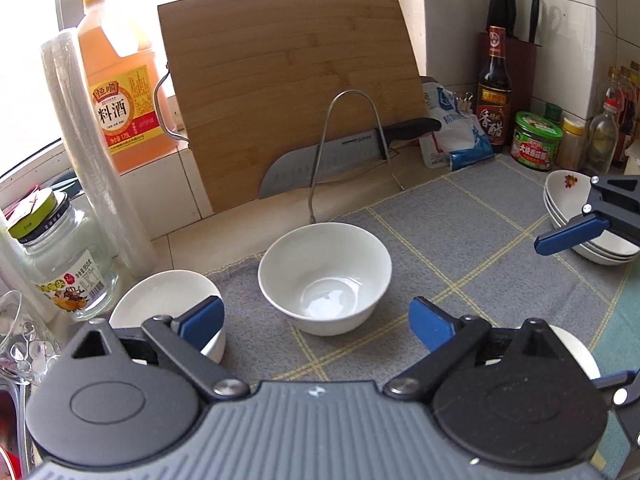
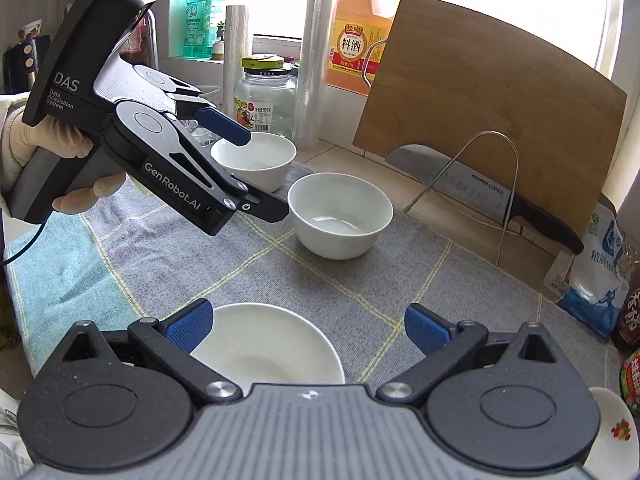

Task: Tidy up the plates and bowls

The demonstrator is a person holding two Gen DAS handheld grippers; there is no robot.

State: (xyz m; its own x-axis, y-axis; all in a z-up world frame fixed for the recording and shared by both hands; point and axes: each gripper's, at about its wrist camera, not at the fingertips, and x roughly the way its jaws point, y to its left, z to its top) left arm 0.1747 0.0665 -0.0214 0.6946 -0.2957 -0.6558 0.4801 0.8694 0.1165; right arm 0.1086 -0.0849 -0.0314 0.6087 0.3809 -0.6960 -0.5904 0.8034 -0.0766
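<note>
A: From the left wrist, what is seen?

B: The left tongs [image 1: 316, 318] are spread wide, empty. A deep bowl [image 1: 325, 278] sits just beyond them, dead ahead; a second bowl [image 1: 168, 308] is nearer, left.

A: And the right wrist?

B: The right tongs [image 2: 308, 328] are open, nothing gripped. A shallow bowl [image 2: 268, 348] lies beneath, probably untouched, on the checked cloth [image 2: 360, 280] covering the tabletop.

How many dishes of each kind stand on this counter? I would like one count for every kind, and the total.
Deep plain white bowls: 2
Shallow plain white dish: 1
Flowered shallow dishes, in one stack: 3, as far as the rims show
Total: 6
</note>
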